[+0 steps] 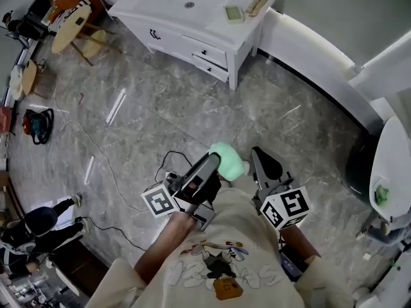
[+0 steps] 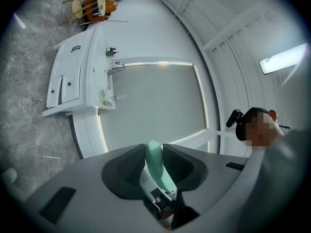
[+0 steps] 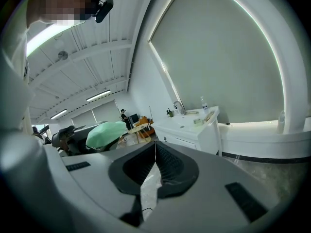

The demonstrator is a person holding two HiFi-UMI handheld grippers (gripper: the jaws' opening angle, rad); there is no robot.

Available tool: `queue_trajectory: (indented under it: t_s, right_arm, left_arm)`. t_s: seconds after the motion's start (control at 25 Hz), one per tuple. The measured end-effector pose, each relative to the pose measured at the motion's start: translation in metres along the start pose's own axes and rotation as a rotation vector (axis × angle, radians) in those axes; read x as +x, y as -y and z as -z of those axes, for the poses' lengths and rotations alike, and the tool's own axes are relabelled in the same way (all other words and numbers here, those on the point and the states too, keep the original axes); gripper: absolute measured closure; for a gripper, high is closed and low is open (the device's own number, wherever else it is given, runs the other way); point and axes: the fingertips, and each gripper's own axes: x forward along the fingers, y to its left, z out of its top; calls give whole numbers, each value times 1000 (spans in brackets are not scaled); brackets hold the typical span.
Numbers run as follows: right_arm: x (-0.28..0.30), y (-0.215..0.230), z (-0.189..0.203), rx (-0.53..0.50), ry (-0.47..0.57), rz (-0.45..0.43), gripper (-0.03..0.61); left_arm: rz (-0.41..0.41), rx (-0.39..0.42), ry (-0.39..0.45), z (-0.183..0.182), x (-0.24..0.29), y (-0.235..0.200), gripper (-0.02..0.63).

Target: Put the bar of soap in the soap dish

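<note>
Left hand-held gripper point(image 2: 154, 152) clamped edge-on across the pale green bar of soap point(image 2: 156, 165), held over the floor, well apart from the soap dish point(image 1: 234, 13) on the far white surface point(image 1: 168, 10). Right hand-held gripper point(image 3: 154, 154) pressed together, empty. Likely trouble: slick soap squirting out of so thin a pinch on the way across; loose cables point(image 1: 96, 151) underfoot.

A white vanity counter point(image 1: 160, 5) with drawers stands at the far edge of a grey marbled floor point(image 1: 160, 108). Round light-wood furniture point(image 1: 70, 27) is clustered to its left. A thin cable point(image 1: 96, 153) trails across the floor, and a person in dark clothes point(image 1: 35, 226) is at the lower left.
</note>
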Motion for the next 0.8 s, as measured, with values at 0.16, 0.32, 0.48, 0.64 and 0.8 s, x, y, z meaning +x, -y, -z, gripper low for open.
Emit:
queue_trajectory:
  t_s: [0.16,0.32,0.48,0.64,0.8]
  right_arm:
    - [-5,14,3,18,17,10,571]
    - [-13,25,6,19,32,1,571]
    - [-17,35,3,24,40,5,571]
    - [-11,41,0,29,34,16,571]
    - [2,45,1,36,12,29,571]
  left_arm:
    - [6,7,-17,9,14,-2,488]
    - [19,7,7,16,25,-2,488]
    - [17,-4,26,17,32,-2,489]
    - [17,0,38,9,34,-2,488]
    - [11,-34,43,-2,39,-16,488]
